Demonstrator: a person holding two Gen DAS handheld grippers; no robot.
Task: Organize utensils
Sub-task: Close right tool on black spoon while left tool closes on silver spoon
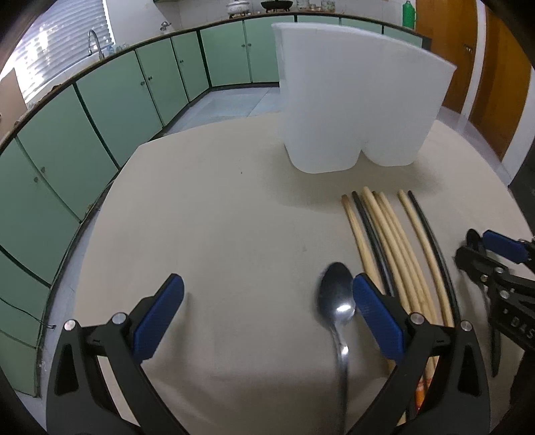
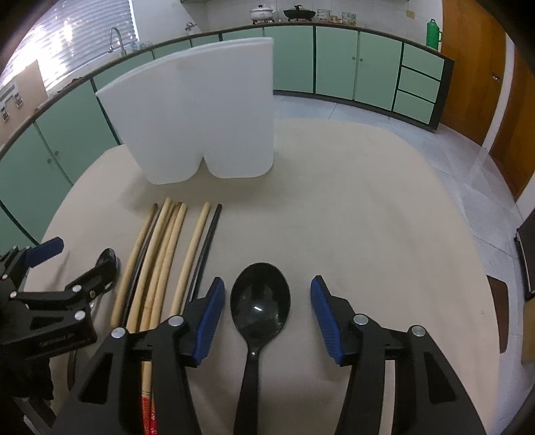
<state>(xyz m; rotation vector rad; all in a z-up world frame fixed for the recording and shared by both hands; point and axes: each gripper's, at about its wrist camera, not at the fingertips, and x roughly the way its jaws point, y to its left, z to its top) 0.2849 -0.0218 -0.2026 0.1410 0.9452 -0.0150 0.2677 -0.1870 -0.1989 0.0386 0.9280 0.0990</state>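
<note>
Two wide-spread grippers [image 1: 267,318] [image 2: 267,313] astride spoons.

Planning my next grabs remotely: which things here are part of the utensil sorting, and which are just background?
For the job:
metal spoon
black spoon
chopsticks
white holder
left gripper, open
right gripper, open

Just about:
green flask
pots on the far counter
tap
</note>
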